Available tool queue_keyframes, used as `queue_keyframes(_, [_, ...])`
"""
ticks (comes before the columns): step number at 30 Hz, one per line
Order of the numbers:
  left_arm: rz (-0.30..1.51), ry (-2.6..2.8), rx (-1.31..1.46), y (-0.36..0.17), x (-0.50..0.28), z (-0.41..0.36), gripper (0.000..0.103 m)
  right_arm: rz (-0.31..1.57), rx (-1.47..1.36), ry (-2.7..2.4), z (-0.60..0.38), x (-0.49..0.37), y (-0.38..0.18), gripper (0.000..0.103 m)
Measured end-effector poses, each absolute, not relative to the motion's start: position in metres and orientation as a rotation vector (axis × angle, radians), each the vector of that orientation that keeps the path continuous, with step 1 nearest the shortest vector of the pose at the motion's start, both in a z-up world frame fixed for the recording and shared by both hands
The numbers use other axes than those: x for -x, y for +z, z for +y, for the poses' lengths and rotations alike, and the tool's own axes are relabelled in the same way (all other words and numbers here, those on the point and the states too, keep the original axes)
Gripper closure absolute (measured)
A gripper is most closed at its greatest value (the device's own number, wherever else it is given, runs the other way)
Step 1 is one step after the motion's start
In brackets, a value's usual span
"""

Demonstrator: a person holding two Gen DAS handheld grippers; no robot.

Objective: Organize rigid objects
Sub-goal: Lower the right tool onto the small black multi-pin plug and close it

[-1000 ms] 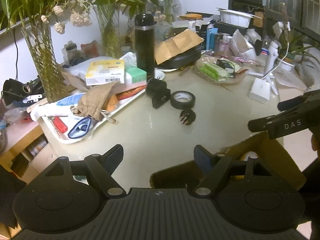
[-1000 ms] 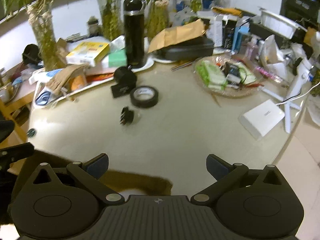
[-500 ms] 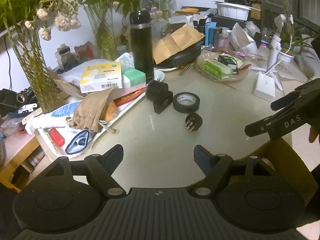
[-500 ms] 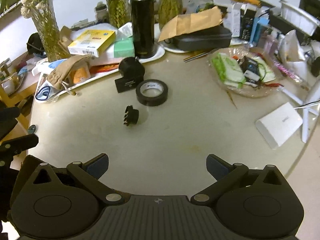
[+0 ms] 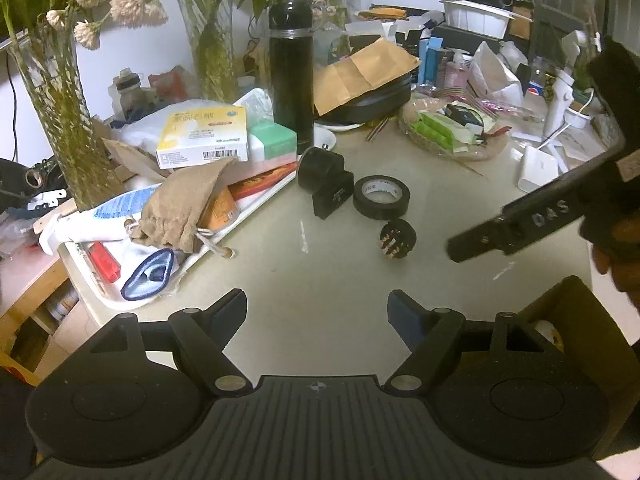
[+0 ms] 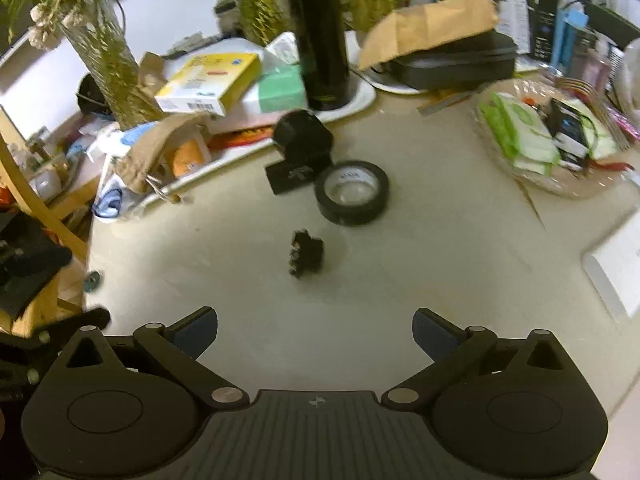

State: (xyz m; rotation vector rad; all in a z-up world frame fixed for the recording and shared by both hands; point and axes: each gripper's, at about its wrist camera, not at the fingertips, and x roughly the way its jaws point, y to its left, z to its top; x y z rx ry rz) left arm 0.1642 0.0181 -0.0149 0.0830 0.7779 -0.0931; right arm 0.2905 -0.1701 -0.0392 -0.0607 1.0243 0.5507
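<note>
You had three loose black pieces on the pale round table (image 5: 328, 280): one roll of black tape (image 5: 381, 196), one black block with a cylinder on top (image 5: 325, 182) touching the roll's left side, and one small black pronged plug (image 5: 397, 238) just in front of the roll. Since a second earlier, both views had drawn closer to the roll. Your left gripper (image 5: 316, 312) and right gripper (image 6: 315, 330) stood wide and empty.

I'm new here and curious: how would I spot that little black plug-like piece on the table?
Find the tall black flask, then the black tape roll lying before it. Nearer the camera lies the small black connector, alone on bare tabletop, the only piece with metal pins.
</note>
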Motion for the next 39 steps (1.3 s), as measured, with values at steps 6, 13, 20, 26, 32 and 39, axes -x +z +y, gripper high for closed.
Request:
queue_keyframes(6, [0.766, -0.098, -0.072, -0.017, -0.163, 0.023, 0.026, 1.011, 0.057, 0.566, -0.154, -0.303, -0.052, 0.012])
queue_keyframes(13, [0.773, -0.117, 0.038, -0.020, -0.164, 0.038, 0.026, 1.041, 0.053, 0.559, -0.138, -0.323, -0.067, 0.031])
queue_keyframes(20, [0.767, -0.118, 0.041, -0.021, -0.164, 0.040, 0.026, 1.076, 0.053, 0.544, -0.127, -0.340, -0.079, 0.054])
queue_keyframes(26, [0.763, -0.123, 0.048, -0.021, -0.164, 0.042, 0.026, 1.095, 0.081, 0.532, -0.116, -0.347, -0.089, 0.075])
queue_keyframes(32, [0.759, -0.129, 0.052, -0.021, -0.165, 0.042, 0.026, 1.073, 0.094, 0.537, -0.115, -0.343, -0.085, 0.080])
queue_keyframes(39, [0.746, -0.158, 0.047, -0.020, -0.164, 0.039, 0.026, 1.024, 0.087, 0.540, -0.130, -0.332, -0.065, 0.080])
